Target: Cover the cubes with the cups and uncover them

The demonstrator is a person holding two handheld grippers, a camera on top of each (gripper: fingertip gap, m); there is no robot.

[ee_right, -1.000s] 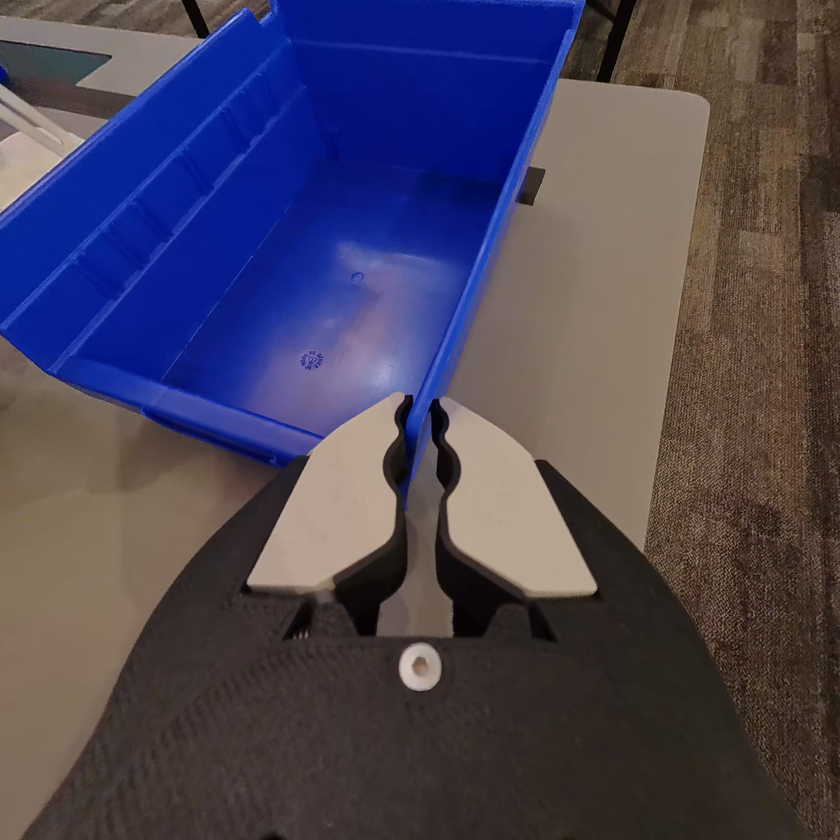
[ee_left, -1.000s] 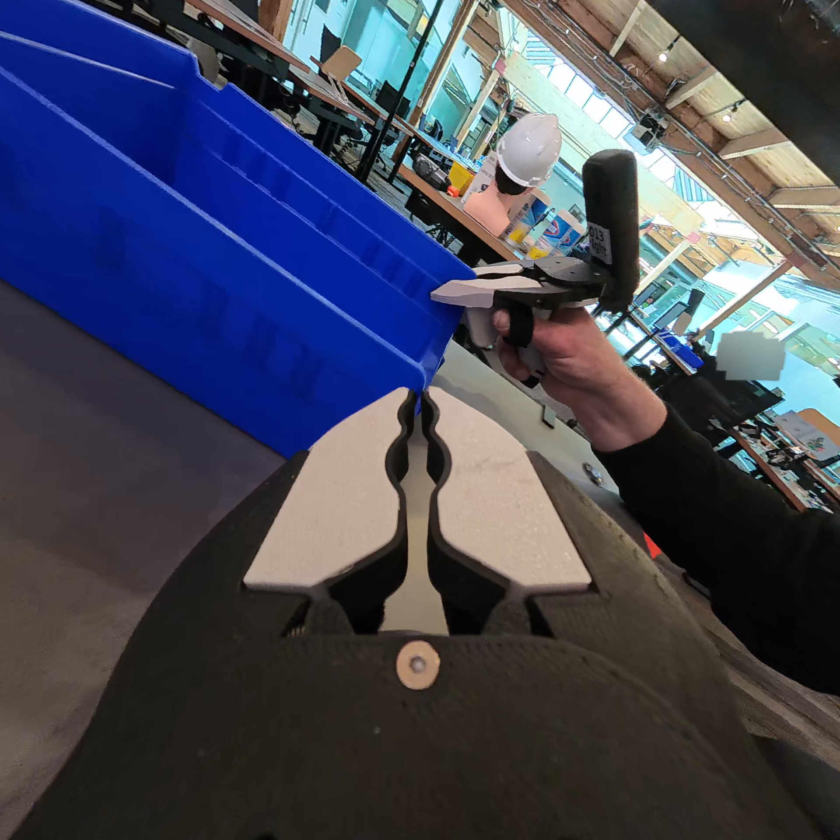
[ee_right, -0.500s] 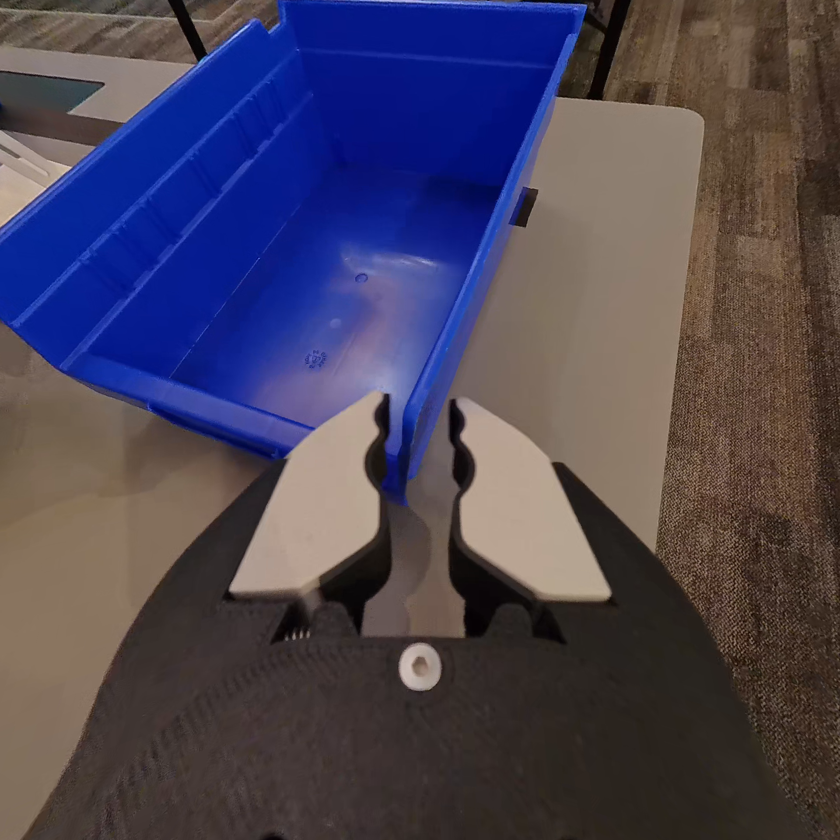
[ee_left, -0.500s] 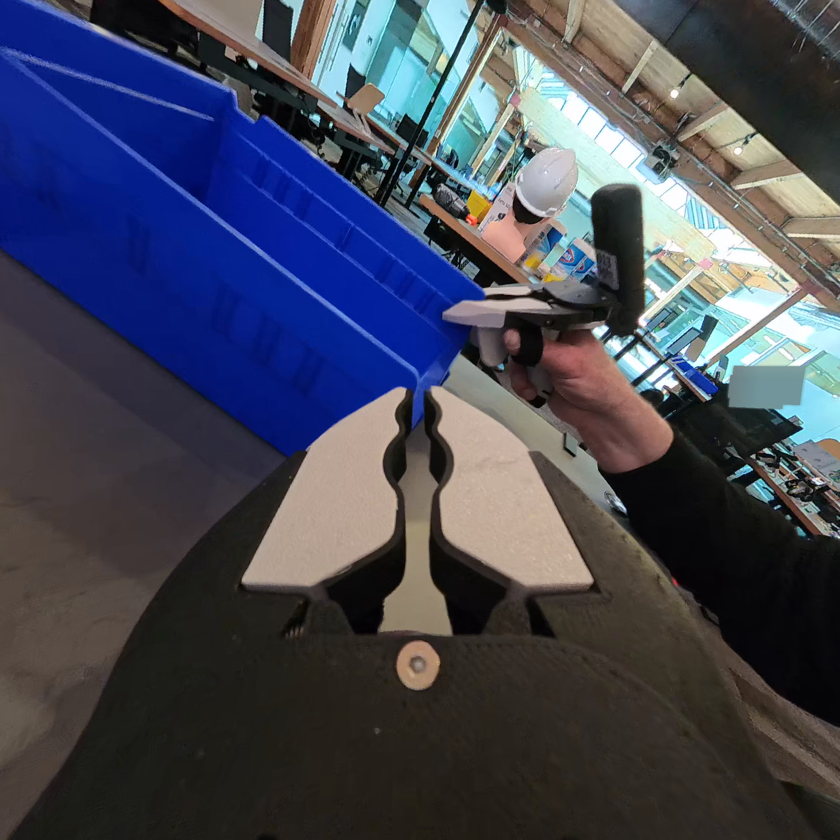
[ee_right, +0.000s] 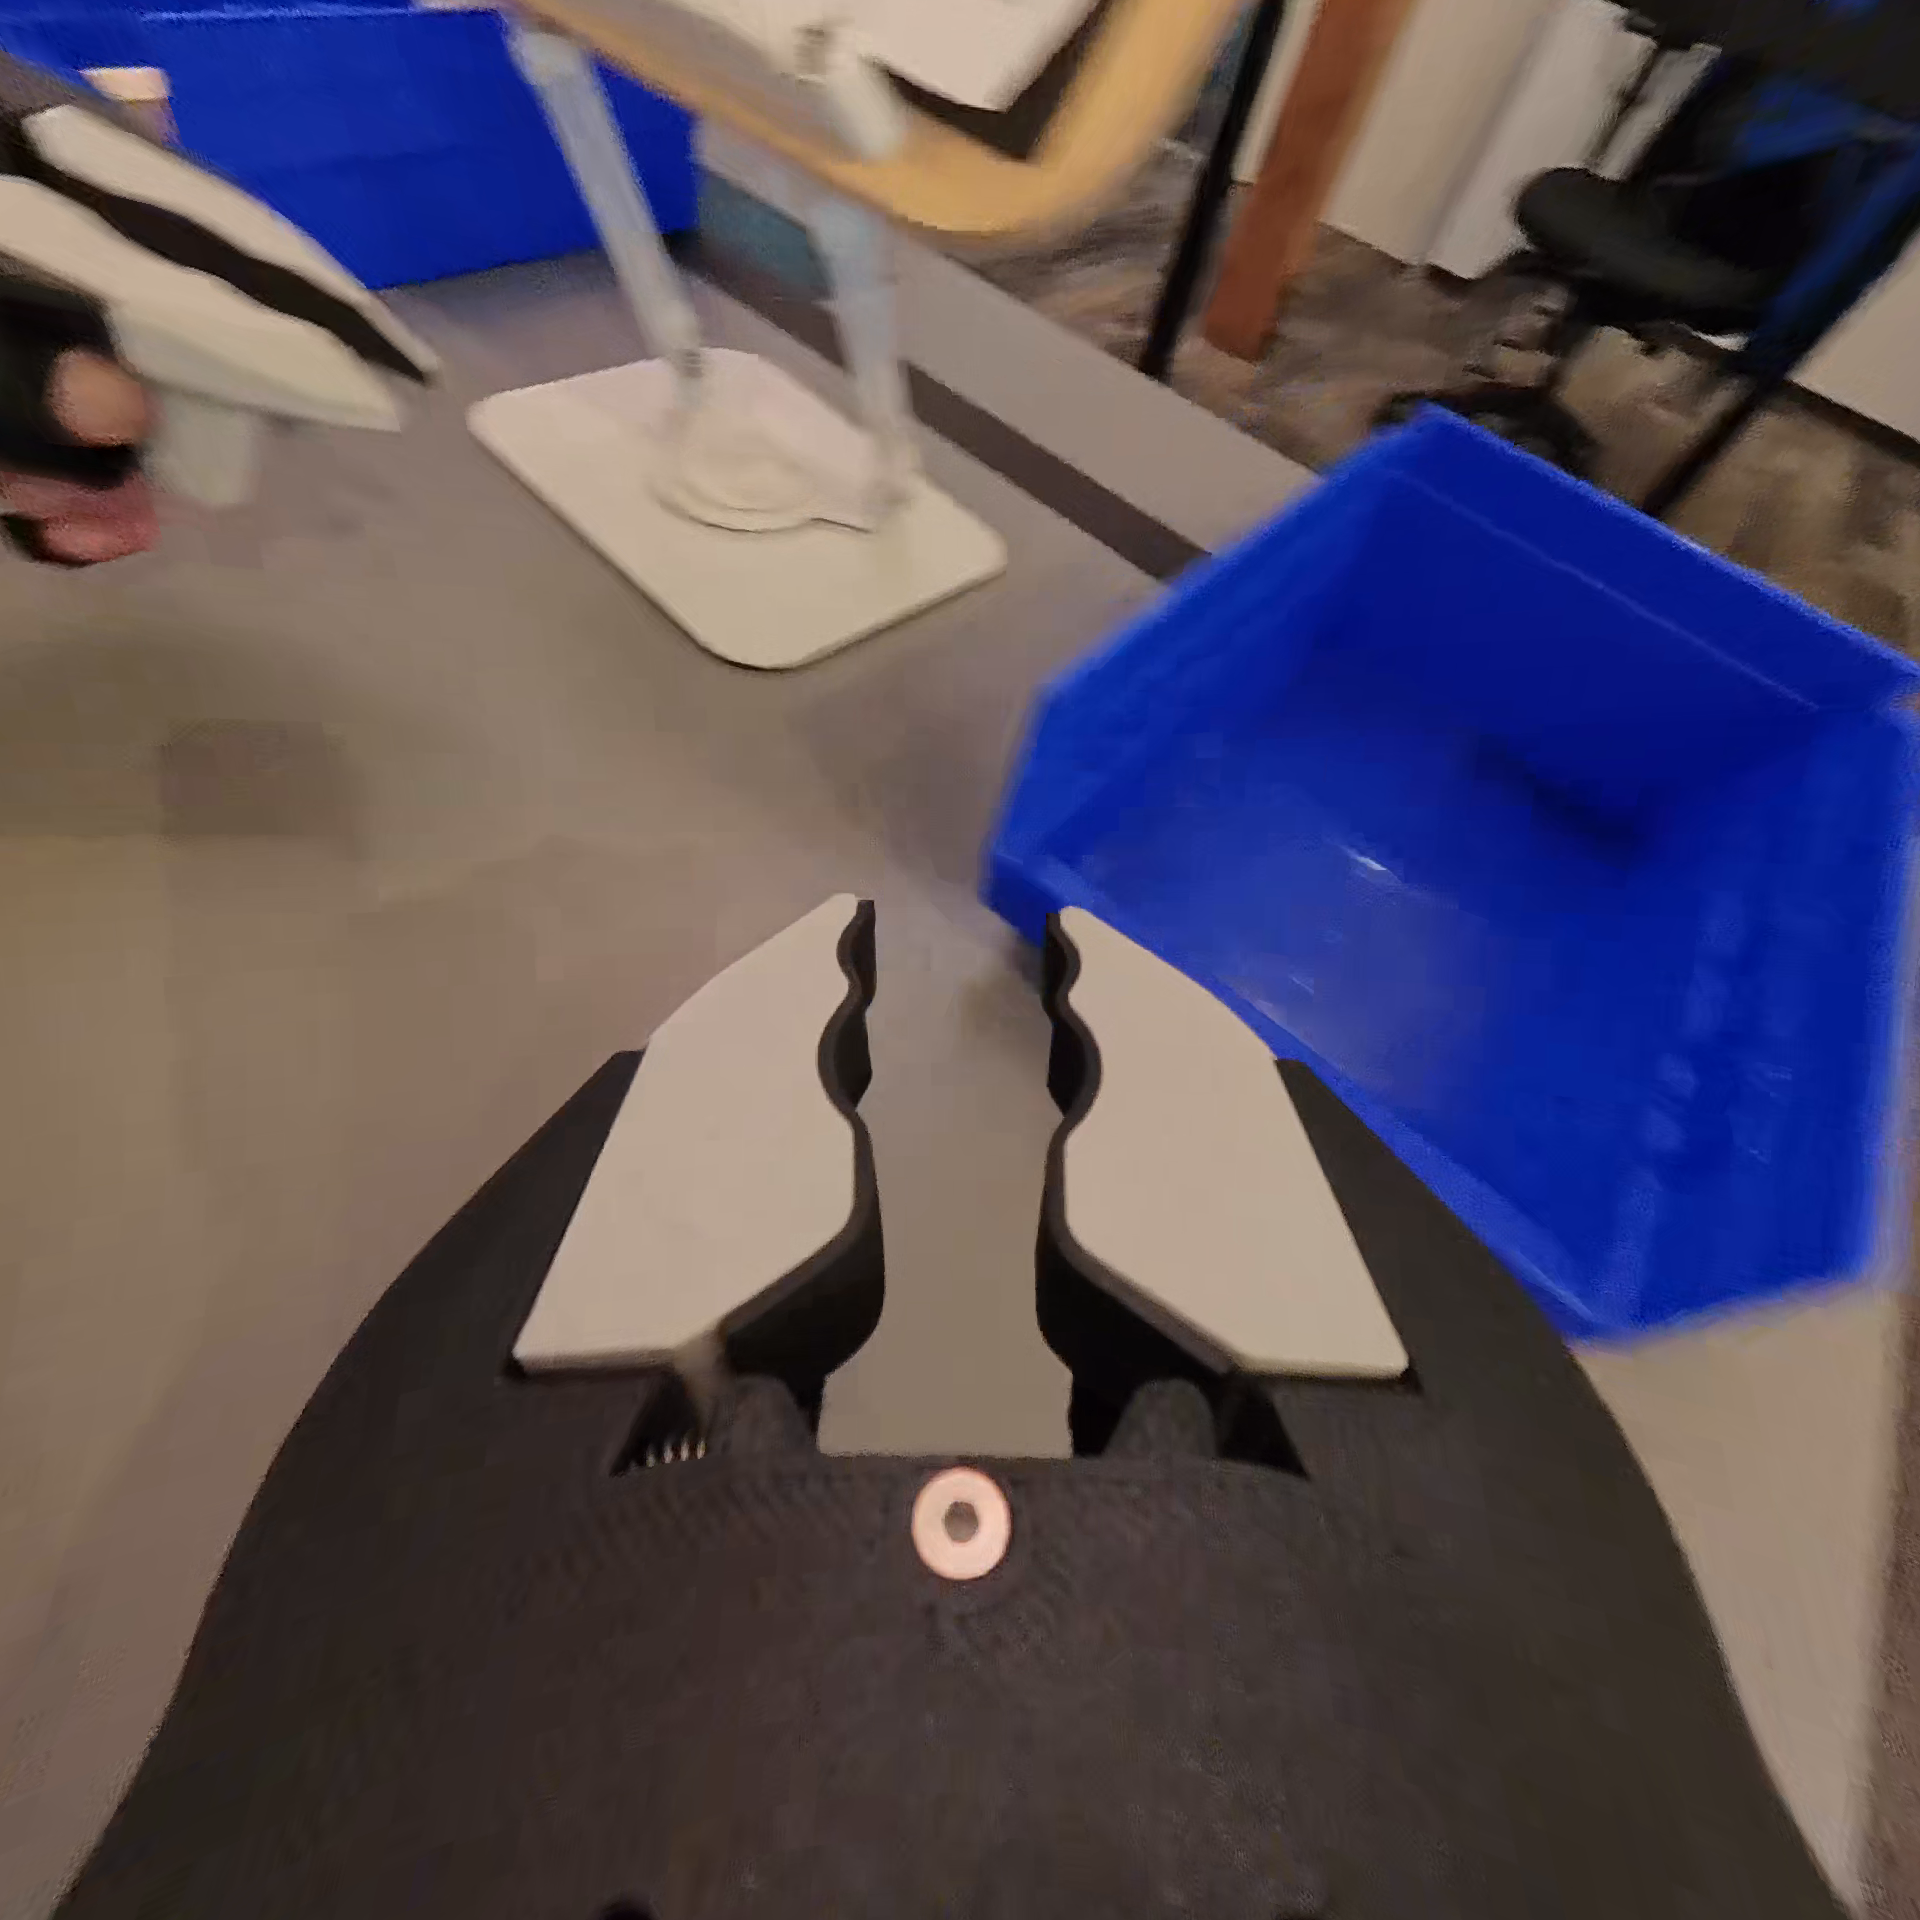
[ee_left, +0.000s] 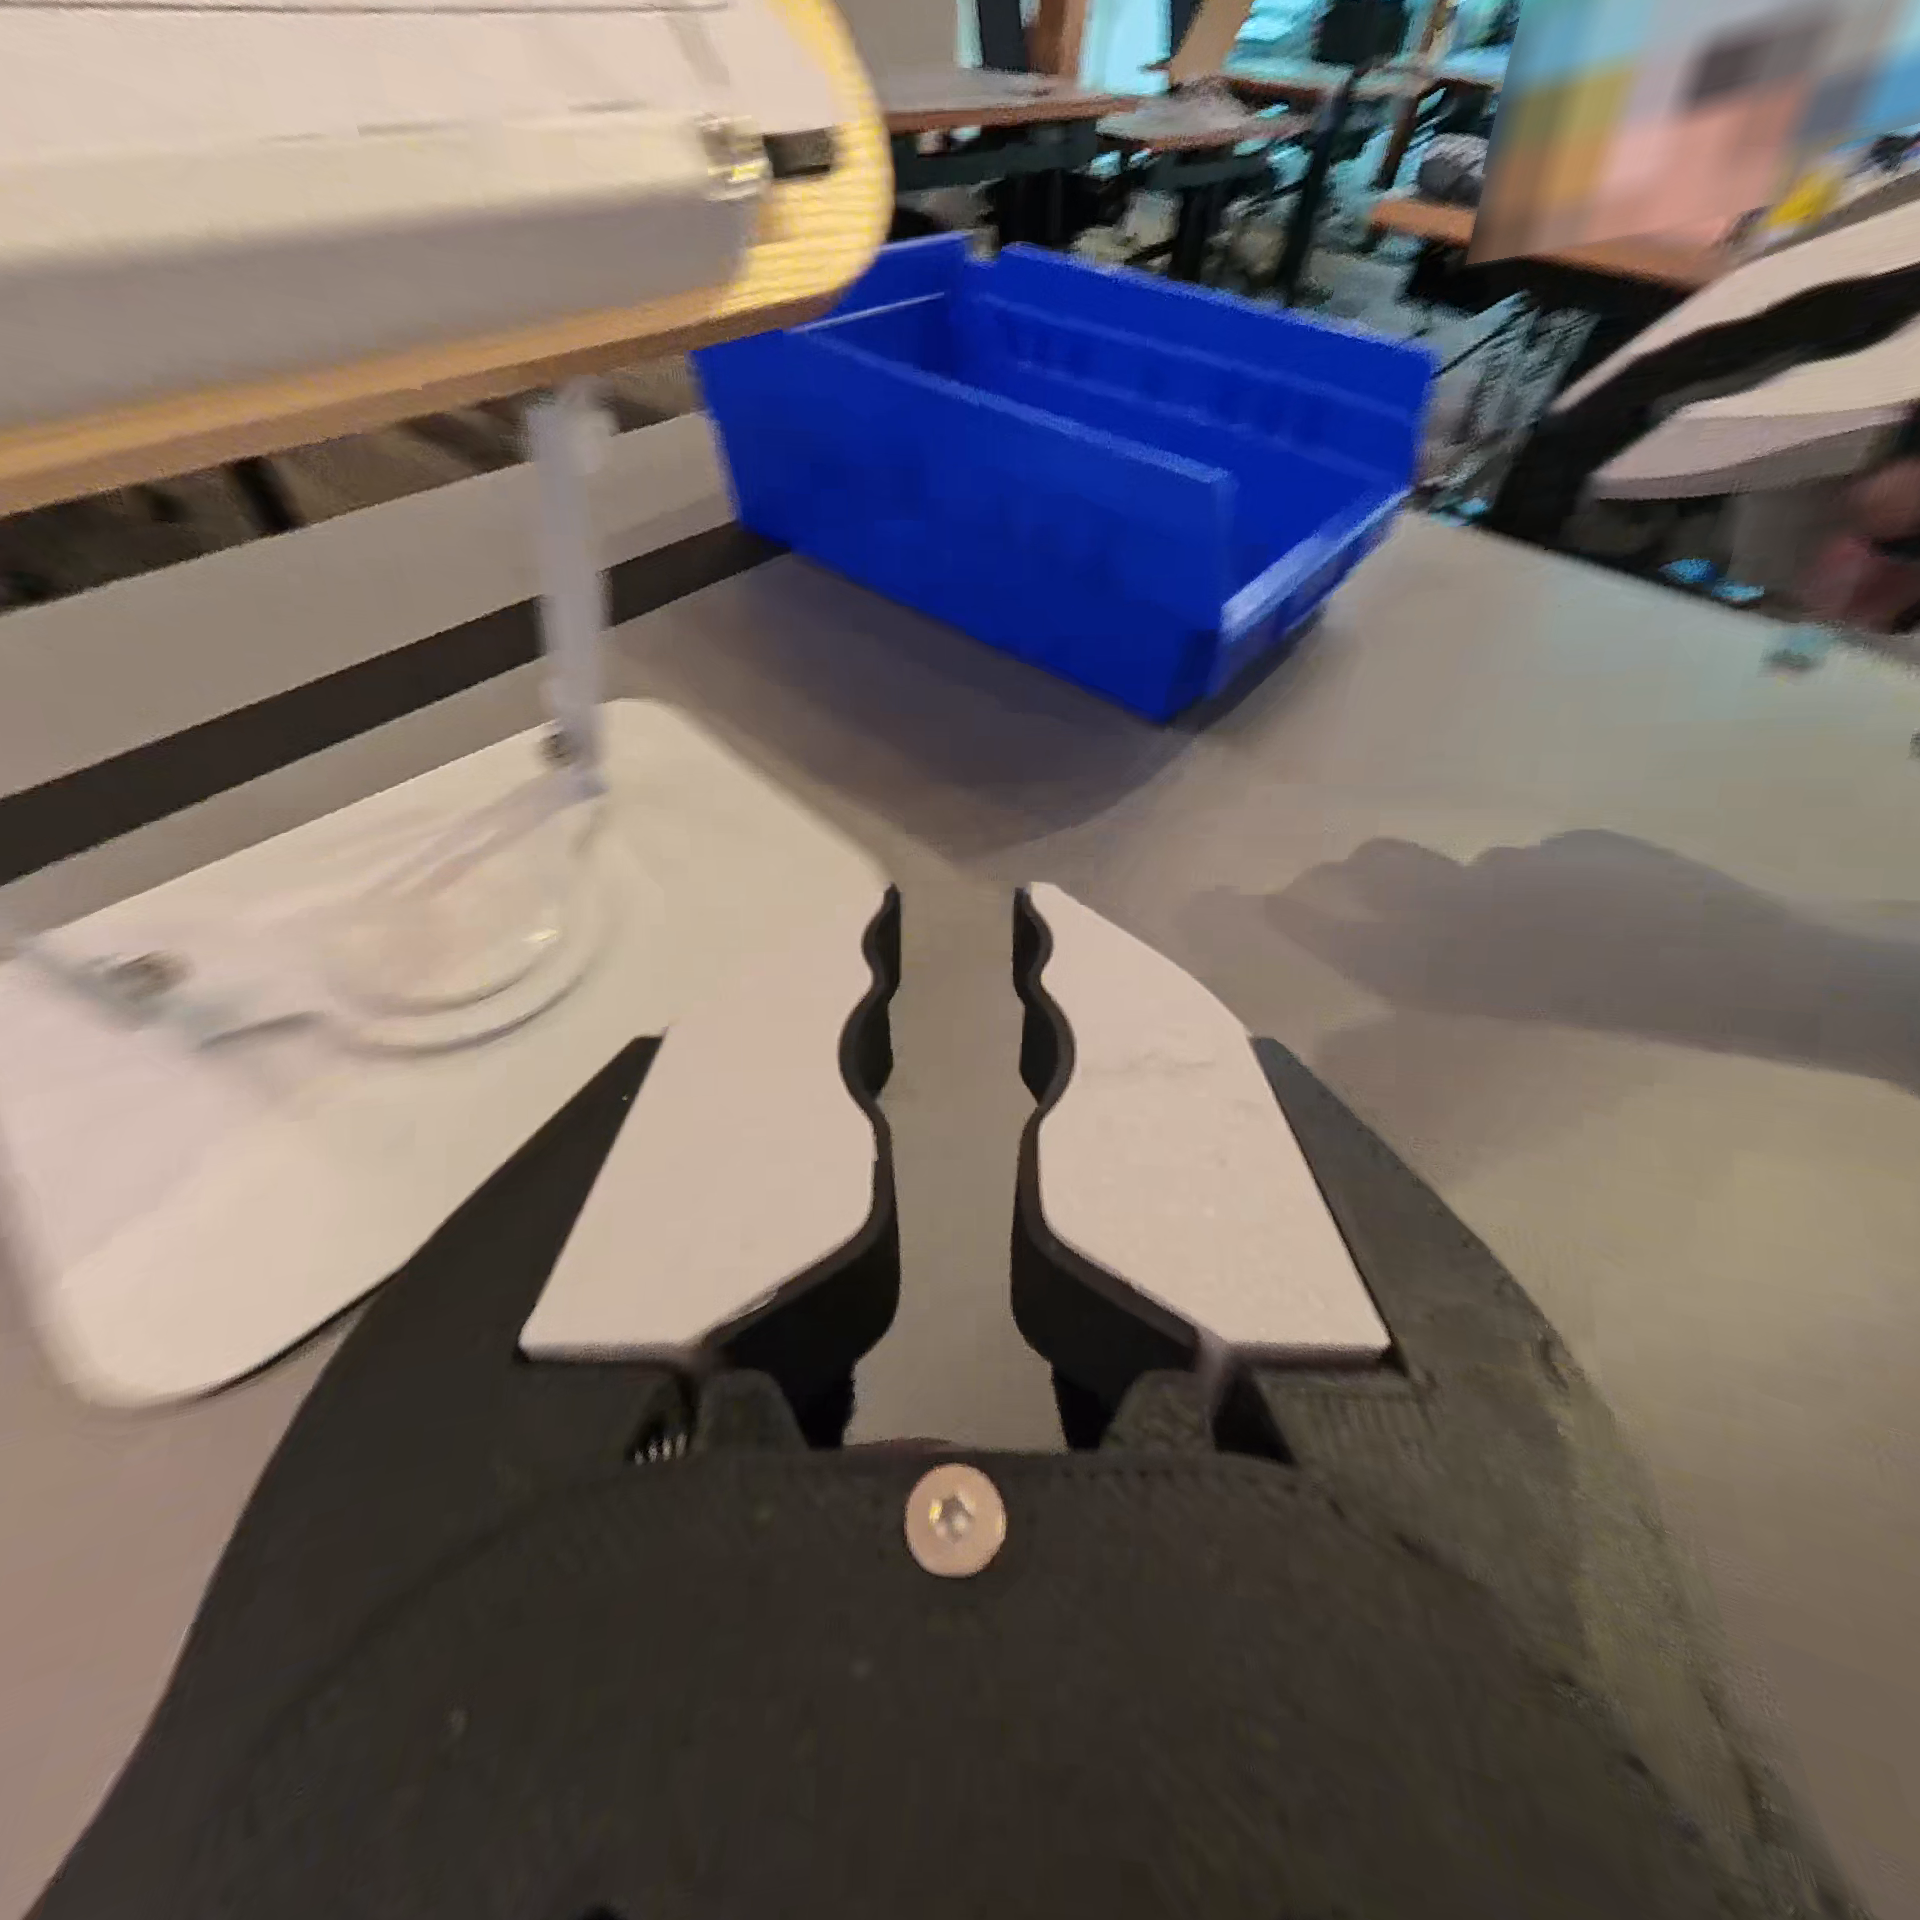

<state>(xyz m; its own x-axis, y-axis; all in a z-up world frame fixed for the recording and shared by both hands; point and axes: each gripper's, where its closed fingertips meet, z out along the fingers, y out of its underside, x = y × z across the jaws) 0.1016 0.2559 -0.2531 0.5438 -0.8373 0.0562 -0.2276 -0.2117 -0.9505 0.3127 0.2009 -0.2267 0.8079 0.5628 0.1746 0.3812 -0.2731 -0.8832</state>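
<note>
Left hand-held gripper (ee_left: pixel 956 909) open, nothing between the fingers, hovering over bare grey desk (ee_left: pixel 1558 1039). Right hand-held gripper (ee_right: pixel 958 920) likewise open and empty, above the desk just beside the near corner of a blue bin (ee_right: pixel 1507 935). Bin empty inside as far as visible, standing close to the desk's right edge, carpet beyond. In the left wrist view, same bin (ee_left: pixel 1049 488) farther off toward the far edge, apart from the gripper. White stand base (ee_right: pixel 748 520) flat on the desk near its far edge, with thin pale legs rising to a wood-edged board (ee_right: pixel 935 135) overhead; also seen at left in the left wrist view (ee_left: pixel 312 1039). No telling where cubes or cups are: none visible in either view. Both views motion-blurred.
</note>
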